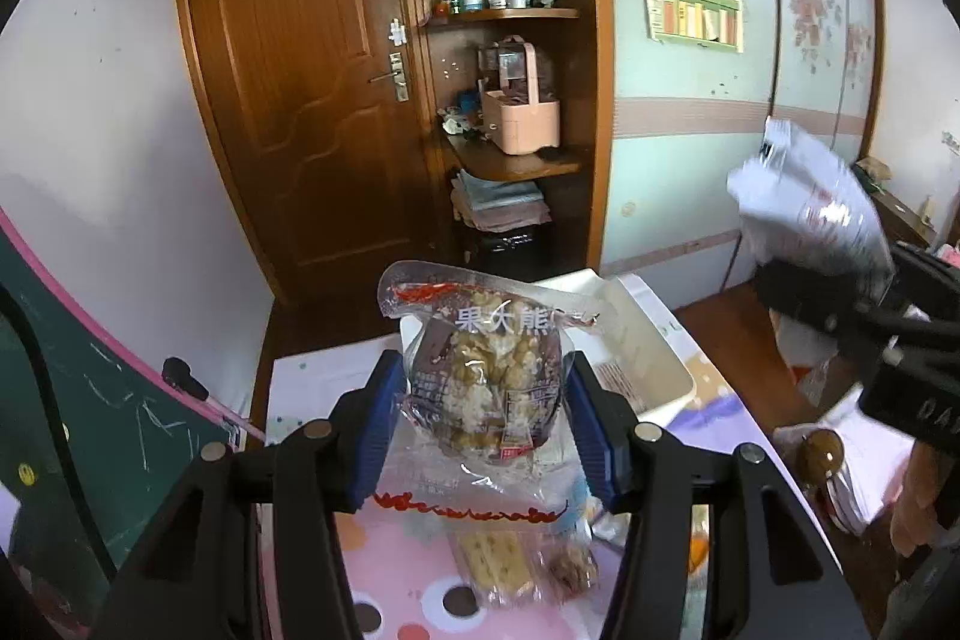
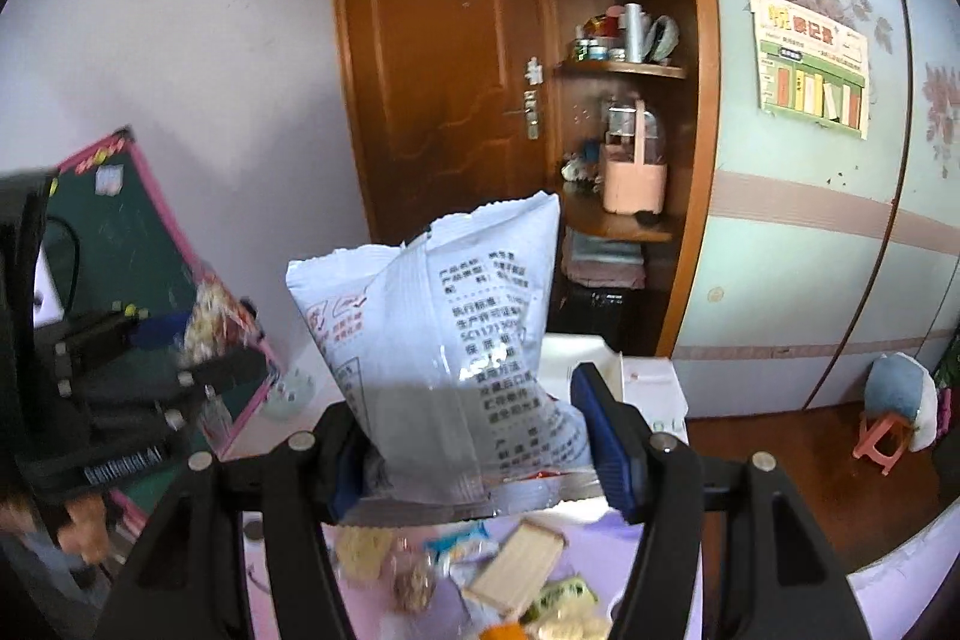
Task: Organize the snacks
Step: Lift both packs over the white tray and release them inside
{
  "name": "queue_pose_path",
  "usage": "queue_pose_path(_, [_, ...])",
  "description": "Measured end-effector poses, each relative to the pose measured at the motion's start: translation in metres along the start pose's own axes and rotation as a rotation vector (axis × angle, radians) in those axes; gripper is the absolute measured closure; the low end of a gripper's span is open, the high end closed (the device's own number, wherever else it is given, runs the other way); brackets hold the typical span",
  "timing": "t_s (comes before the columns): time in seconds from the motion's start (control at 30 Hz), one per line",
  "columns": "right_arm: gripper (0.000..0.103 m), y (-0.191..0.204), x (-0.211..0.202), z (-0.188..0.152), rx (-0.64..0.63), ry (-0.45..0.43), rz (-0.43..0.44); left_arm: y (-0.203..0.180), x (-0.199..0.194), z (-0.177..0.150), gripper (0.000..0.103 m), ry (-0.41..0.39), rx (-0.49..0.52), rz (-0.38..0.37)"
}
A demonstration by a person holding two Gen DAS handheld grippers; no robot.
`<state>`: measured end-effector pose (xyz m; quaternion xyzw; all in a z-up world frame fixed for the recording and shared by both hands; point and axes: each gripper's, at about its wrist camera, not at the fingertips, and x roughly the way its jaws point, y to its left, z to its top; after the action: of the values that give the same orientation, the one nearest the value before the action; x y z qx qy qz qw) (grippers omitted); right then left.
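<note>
Both jaws grip: left gripper [image 1: 483, 421] holds the clear nut-cluster packet [image 1: 486, 376], right gripper [image 2: 474, 451] the white snack bag [image 2: 444, 340]. Lower each gently into the white bin [image 1: 654, 346] at one o'clock.

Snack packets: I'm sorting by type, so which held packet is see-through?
The clear nut-cluster packet in the left gripper shows brown clusters inside. The white packet in the right gripper is opaque.

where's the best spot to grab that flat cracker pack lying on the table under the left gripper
Take the cracker pack across its narrow width, on the two long edges, coming straight down from above. It lies flat on the table, so there is no upright side to pinch. A small nut snack pack sits right against its right edge, so nudging it clear first would likely help.
</note>
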<state>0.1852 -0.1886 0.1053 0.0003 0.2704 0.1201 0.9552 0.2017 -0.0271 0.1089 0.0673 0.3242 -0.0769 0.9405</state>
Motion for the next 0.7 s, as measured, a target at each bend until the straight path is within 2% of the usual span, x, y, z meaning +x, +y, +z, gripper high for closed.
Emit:
queue_pose_path(0.2, [0.041, -0.016, 0.037, 0.045, 0.079, -0.005, -0.015, 0.004, 0.049, 0.034, 0.051, 0.030, -0.034, 0.022])
queue_pose_path(0.33, [0.041, -0.024, 0.069, 0.057, 0.112, 0.022, -0.028, 0.007, 0.084, 0.042, 0.051, 0.062, -0.049, 0.042])
queue_pose_path(0.47, [0.041, -0.034, 0.108, 0.059, 0.143, 0.073, -0.052, 0.013, 0.118, 0.041, 0.051, 0.090, -0.065, 0.053])
queue_pose_path(0.7, [0.041, -0.042, 0.161, 0.039, 0.170, 0.170, -0.074, 0.022, 0.173, 0.033, 0.051, 0.165, -0.108, 0.051])
